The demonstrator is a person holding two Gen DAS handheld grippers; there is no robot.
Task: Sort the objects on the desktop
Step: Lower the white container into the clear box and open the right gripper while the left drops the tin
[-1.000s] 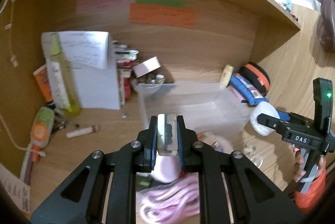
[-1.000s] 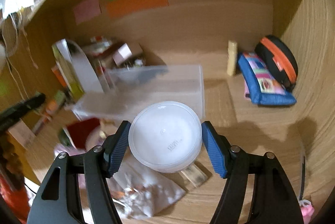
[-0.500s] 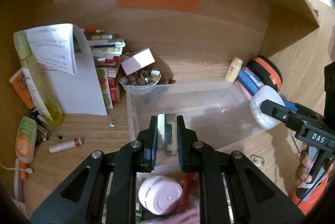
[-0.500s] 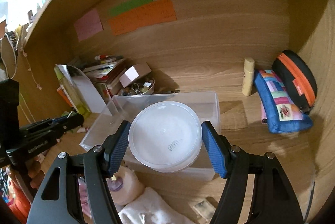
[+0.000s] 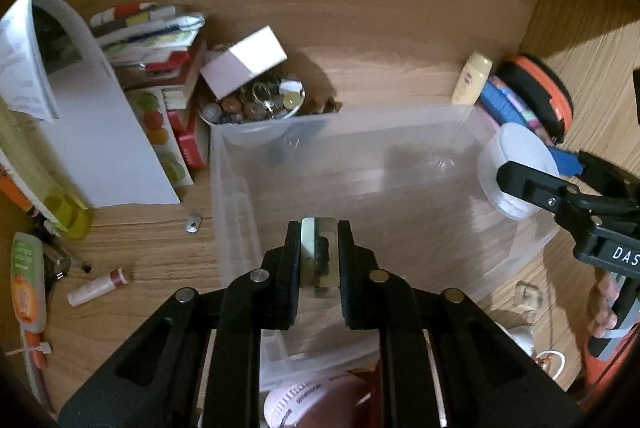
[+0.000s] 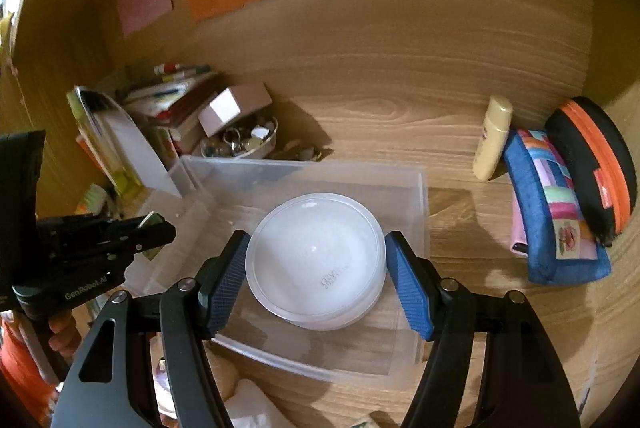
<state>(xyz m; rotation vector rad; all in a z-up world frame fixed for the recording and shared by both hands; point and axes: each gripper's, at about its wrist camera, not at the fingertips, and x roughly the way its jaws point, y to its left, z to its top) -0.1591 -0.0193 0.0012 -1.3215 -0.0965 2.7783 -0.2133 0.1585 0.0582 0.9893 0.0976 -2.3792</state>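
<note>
A clear plastic bin (image 5: 240, 212) stands on the wooden desk; it also shows in the right wrist view (image 6: 416, 212). My left gripper (image 5: 319, 252) is shut on a small clear block (image 5: 318, 248) and holds it over the bin's near left part. My right gripper (image 6: 316, 260) is shut on a round white jar (image 6: 316, 260) and holds it above the bin's middle. The jar (image 5: 512, 168) shows at the bin's right side in the left wrist view. The left gripper (image 6: 148, 228) shows at the left in the right wrist view.
Behind the bin are a bowl of small items (image 5: 256, 104), a pink-white box (image 5: 244, 62), stacked books (image 5: 160, 40) and a white file holder (image 5: 92, 132). A cream tube (image 6: 492, 140), blue pouch (image 6: 556, 212) and black-orange case (image 6: 596, 164) lie right. A lip balm (image 5: 100, 286) lies left.
Both grippers have moved forward over the clear bin, each still holding its object. The pink objects below the left gripper have slipped almost out of view.
</note>
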